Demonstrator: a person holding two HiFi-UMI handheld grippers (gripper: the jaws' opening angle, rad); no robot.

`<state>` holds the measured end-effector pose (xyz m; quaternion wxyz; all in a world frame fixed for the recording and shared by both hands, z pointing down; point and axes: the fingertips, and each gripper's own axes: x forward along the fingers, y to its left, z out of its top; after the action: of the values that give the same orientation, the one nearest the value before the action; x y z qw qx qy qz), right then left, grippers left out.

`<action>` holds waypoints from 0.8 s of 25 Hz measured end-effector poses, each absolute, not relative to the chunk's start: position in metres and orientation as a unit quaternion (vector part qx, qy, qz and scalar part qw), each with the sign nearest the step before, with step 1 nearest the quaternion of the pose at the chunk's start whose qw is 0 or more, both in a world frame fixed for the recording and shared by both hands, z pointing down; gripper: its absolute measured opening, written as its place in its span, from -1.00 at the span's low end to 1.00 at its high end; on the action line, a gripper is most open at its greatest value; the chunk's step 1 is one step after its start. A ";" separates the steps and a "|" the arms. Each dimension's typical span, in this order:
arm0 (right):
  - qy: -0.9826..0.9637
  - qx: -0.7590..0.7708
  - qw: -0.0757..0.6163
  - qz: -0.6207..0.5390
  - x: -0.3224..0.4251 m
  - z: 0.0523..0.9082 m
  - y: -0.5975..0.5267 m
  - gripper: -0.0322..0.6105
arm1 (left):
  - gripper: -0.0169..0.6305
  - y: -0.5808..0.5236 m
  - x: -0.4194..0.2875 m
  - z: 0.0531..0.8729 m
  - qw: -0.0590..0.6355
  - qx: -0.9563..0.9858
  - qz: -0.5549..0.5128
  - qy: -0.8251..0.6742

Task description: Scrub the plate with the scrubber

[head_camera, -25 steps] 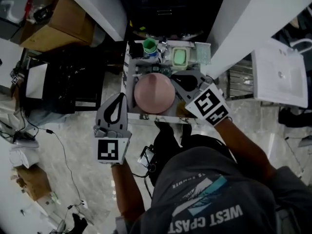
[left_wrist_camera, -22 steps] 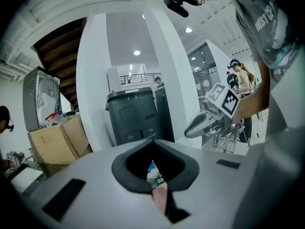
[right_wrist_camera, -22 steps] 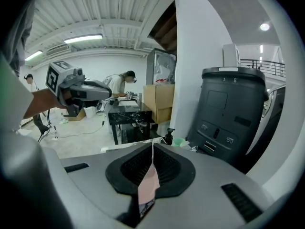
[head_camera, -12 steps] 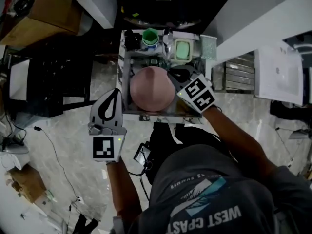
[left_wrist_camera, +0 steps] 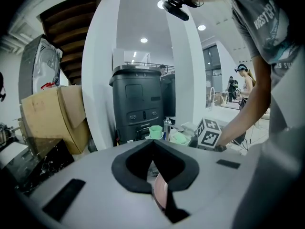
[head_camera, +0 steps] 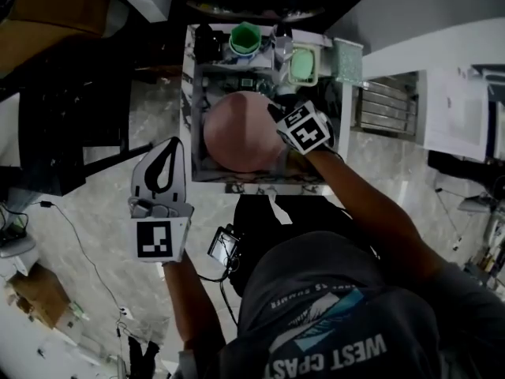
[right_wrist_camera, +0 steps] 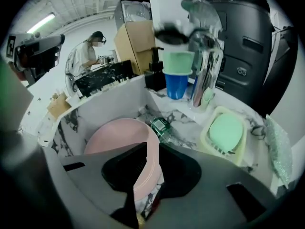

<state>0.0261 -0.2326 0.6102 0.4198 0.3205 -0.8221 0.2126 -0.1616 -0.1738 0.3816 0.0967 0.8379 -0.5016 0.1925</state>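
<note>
Reaching down into the sink (head_camera: 193, 93), the right tongs (right_wrist_camera: 151, 150) have just been opening. They now stand half spread astride the rim of the pink plate (head_camera: 237, 133) at upper centre, not clamped. The left tongs (left_wrist_camera: 153, 142) hang shut and empty, lower left. The green scrubber (right_wrist_camera: 225, 131) (my guess) lies untouched in its dish.

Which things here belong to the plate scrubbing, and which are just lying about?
Job: round pink plate; green oval scrubber in pale dish.
Lying about: green cup on blue cup; black pump bottle; brown cardboard box.
</note>
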 end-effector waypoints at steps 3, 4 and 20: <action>-0.802 0.326 0.441 0.235 0.033 0.640 -0.231 -0.57 | -0.94 -0.175 -0.167 0.395 0.107 0.838 0.196 -0.498; -0.797 0.328 0.445 0.243 0.033 0.648 -0.231 -0.56 | -0.94 -0.176 -0.169 0.398 0.110 0.838 0.196 -0.497; -0.767 0.328 0.470 0.289 0.040 0.701 -0.232 -0.59 | -0.94 -0.178 -0.191 0.429 0.141 0.832 0.192 -0.500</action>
<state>0.0398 -0.2323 0.7015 0.4699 0.3285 -0.7667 0.2889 -0.1906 -0.1778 0.4289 0.1408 0.8324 -0.5003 0.1923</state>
